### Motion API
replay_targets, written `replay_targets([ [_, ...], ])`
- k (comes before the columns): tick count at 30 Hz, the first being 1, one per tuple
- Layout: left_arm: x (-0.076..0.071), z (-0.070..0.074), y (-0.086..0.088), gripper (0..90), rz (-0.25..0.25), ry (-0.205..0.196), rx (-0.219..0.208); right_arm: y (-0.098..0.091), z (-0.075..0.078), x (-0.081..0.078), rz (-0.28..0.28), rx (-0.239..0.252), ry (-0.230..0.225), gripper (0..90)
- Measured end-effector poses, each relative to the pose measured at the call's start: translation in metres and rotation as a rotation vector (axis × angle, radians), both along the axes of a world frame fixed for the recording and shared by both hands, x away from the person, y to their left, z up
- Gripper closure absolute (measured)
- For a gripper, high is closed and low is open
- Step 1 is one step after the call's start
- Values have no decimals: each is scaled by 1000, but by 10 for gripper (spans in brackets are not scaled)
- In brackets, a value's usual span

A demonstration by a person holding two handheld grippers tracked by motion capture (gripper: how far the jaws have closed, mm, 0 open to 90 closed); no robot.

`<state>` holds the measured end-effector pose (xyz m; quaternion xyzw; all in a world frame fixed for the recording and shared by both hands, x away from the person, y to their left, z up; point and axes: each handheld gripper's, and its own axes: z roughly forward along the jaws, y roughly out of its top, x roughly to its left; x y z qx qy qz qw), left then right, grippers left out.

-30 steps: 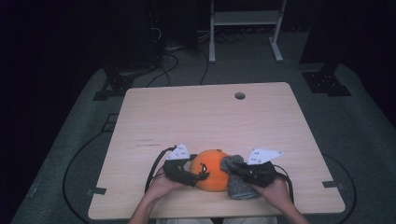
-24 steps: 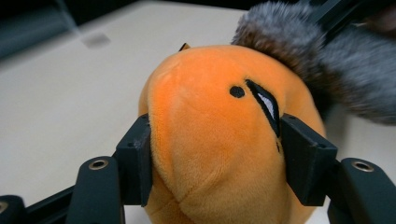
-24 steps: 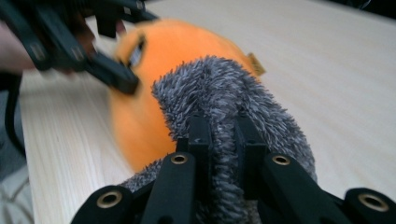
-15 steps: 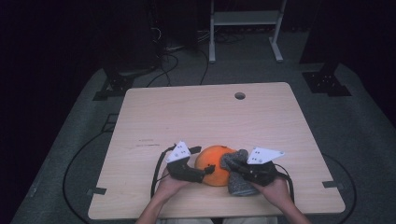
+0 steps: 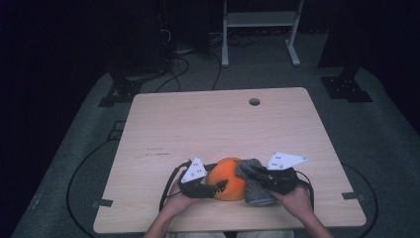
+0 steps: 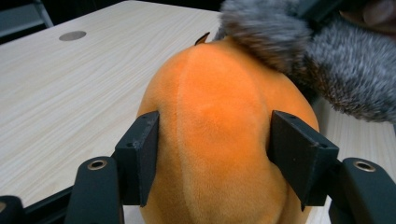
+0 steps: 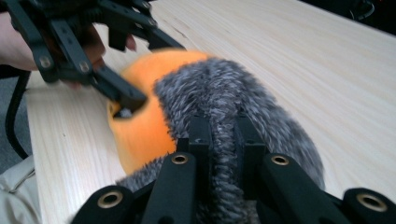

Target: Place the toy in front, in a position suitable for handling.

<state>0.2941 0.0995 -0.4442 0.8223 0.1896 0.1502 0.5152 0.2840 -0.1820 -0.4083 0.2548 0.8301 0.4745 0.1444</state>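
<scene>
At the lower centre of the high view, the orange plush (image 5: pixel 229 177) looks light and squashy, so the left gripper (image 6: pixel 212 158), whose jaws have just been closing, squeezes its body while the right gripper (image 7: pixel 225 140) pinches its grey fur (image 7: pixel 224 93).

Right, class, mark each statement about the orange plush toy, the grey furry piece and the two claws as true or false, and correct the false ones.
1. The left claw has its jaws on either side of the orange plush toy. True; they have just been closing on it.
2. The right claw is open and holds nothing. False: it is shut on the grey furry piece.
3. The toy sits at the far edge of the table. False: it sits near the person's edge.
4. The grey furry piece touches the orange toy. True.
5. The table has a round hole near its far edge. True.
</scene>
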Motion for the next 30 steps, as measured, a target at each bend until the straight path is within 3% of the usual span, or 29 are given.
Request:
replay_targets([
  [3,-1,0,4,365,0,0,19,8,-2,4,3,-18,-1,798],
  [6,1,-2,6,369,-4,12,1,-3,-10,10,-26,-2,35,799],
  [10,1,-2,9,366,-5,18,2,-21,-21,10,-87,-37,85,799],
  [15,2,-3,13,362,-3,27,8,-18,-17,7,-57,-19,87,798],
  [19,4,-3,15,357,2,38,2,-17,-24,12,-93,-92,112,798],
  [21,4,-3,14,357,2,37,5,-20,-22,11,-91,-53,124,798],
  [25,4,-3,12,356,10,34,2,-11,-7,2,-34,31,82,798],
  [26,4,-3,11,356,10,30,7,-7,-7,2,-25,28,81,797],
  [28,4,-3,9,358,16,31,6,0,-7,3,-51,-31,48,797],
  [30,2,-2,6,361,2,7,17,5,2,-1,-53,-41,16,798],
])
